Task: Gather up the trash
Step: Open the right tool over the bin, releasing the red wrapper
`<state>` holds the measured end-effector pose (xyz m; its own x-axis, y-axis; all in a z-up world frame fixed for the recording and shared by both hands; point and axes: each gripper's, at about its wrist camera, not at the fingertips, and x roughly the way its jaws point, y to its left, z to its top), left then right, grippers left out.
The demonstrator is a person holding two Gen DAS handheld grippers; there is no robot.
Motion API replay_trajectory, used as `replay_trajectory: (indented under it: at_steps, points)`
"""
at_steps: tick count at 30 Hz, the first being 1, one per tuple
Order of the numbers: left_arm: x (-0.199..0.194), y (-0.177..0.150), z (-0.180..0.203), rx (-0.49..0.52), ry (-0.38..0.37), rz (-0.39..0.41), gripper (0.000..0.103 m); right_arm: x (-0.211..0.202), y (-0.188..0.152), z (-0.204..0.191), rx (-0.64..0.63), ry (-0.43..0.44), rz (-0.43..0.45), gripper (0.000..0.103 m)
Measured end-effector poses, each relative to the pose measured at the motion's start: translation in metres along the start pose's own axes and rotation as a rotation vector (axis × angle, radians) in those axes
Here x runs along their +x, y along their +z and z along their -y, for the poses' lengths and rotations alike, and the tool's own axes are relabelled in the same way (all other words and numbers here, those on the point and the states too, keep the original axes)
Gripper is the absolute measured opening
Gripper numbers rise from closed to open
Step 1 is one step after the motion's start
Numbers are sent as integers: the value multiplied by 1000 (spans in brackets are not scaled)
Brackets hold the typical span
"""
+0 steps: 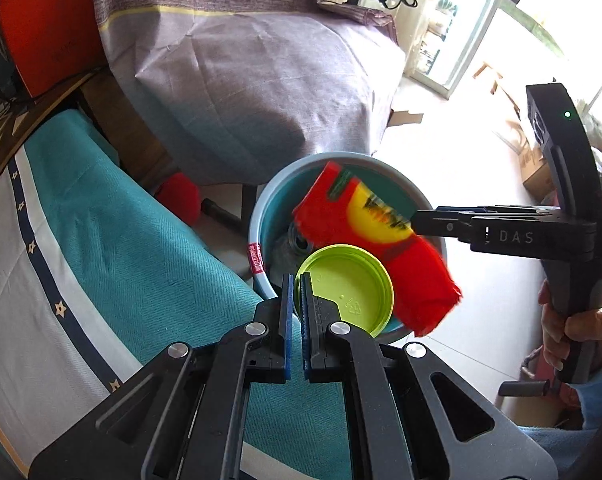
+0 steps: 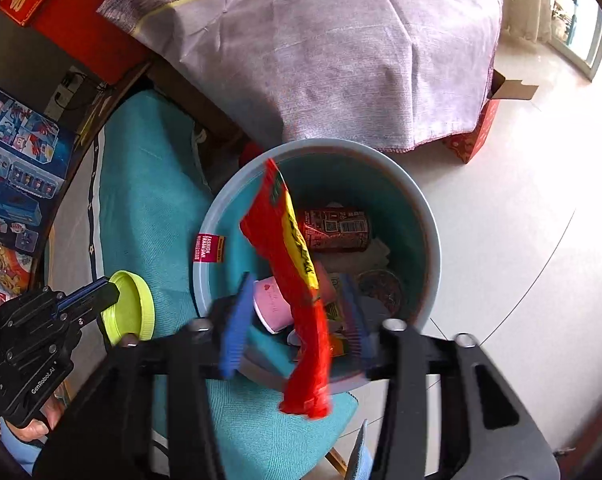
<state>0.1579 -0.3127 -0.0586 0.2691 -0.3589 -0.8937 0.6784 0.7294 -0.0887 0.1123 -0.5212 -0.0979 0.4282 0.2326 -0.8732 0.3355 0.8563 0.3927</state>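
A lilac cloth (image 2: 341, 52) drapes a bulky shape behind everything, and a teal blanket (image 1: 113, 248) covers the surface beside a light blue trash bin (image 2: 431, 248) standing on the pale floor (image 2: 521, 240). In the bin lie a red can (image 2: 341, 230) and a pink cup (image 2: 275, 302). A red and yellow snack wrapper (image 2: 297, 276) hangs over the bin's mouth between the spread, released fingers of the right gripper (image 2: 297, 320), which do not press it. The left gripper (image 1: 297, 304) is clenched on the rim of a lime green lid (image 1: 351, 288) at the bin's near edge.
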Motion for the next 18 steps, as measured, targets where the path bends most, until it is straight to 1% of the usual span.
replay_trajectory:
  at_steps: [2,3,6,10,15,18]
  points:
    - [4,-1,1,-4,-7,-9,4,1,1,6,22,4,-4,63]
    - [6,0,2,-4,-10,-13,4,0,2,9,29,4,-3,67]
    - [13,1,4,-1,-14,-25,4,-5,1,13,22,-26,10,74]
    - [22,4,9,5,-23,-41,4,-10,-1,14,9,-55,11,77]
    - [34,8,16,18,-34,-53,4,-15,-4,13,-6,-92,3,86]
    - [41,11,19,24,-41,-59,4,-19,-5,13,-20,-108,0,87]
